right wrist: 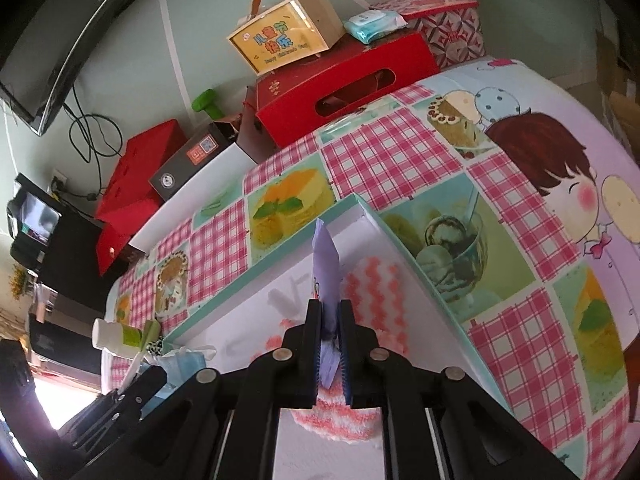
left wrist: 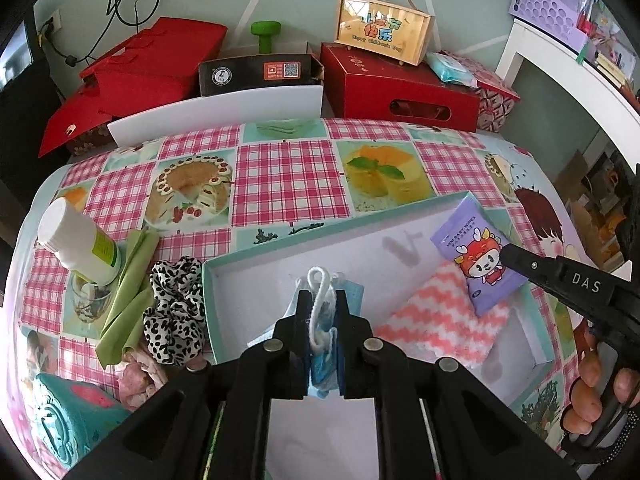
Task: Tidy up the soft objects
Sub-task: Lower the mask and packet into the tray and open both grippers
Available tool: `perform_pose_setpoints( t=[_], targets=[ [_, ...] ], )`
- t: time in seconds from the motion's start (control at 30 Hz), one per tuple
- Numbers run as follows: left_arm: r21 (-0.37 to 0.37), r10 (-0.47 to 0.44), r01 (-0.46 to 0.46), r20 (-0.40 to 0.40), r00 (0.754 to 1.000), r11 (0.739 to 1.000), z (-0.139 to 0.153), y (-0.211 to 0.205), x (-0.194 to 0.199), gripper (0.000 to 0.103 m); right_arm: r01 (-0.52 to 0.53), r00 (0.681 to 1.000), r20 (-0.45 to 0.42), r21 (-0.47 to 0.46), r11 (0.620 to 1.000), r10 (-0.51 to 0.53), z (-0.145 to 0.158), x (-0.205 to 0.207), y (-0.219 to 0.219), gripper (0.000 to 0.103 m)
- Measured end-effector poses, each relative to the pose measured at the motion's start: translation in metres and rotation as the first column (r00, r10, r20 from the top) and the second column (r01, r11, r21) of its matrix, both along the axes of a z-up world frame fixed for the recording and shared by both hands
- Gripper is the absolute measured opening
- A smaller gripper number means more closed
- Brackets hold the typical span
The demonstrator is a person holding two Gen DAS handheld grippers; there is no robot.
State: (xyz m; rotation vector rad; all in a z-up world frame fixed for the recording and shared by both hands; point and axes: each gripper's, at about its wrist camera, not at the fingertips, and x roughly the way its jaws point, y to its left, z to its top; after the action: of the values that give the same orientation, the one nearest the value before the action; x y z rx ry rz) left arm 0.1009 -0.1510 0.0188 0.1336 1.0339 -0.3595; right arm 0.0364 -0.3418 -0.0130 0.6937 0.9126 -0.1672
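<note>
A shallow white box with a teal rim lies on the table. My left gripper is shut on a blue face mask with white ear loops, held over the box's near left part. My right gripper is shut on a purple baby-wipes pack, held upright over a pink-and-white zigzag cloth in the box's right part. In the left wrist view the pack leans on that cloth. A leopard-print scrunchie, a green cloth and a pink item lie left of the box.
A white bottle lies tipped at the table's left. A teal object sits at the near left corner. Red boxes, a black box, a yellow gift case and a green dumbbell stand behind the table.
</note>
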Motion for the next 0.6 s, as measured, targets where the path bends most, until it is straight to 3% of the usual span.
perform_pose_setpoints(
  t=[0.07,0.2,0.4,0.6],
  targets=[
    [-0.012,0.001,-0.001,-0.009,1.0,1.0,0.001,0.001,0.0,0.018,0.001,1.0,-0.004,-0.005,1.0,-0.001,0.001,0.0,0.0,0.011],
    [-0.033,0.011,-0.011,-0.005,1.0,0.999,0.008,0.005,-0.001,0.048,0.013,1.0,-0.017,-0.018,1.0,-0.013,0.001,-0.001,-0.001,0.015],
    [-0.061,0.026,-0.025,0.005,1.0,0.998,0.017,0.012,-0.001,0.058,0.028,0.998,-0.051,-0.04,0.999,-0.03,-0.003,-0.002,-0.005,0.021],
    [-0.065,0.057,-0.057,-0.012,0.998,0.996,0.014,0.02,0.004,0.059,0.039,0.997,-0.068,-0.058,0.998,-0.043,-0.004,-0.003,-0.005,0.026]
  ],
)
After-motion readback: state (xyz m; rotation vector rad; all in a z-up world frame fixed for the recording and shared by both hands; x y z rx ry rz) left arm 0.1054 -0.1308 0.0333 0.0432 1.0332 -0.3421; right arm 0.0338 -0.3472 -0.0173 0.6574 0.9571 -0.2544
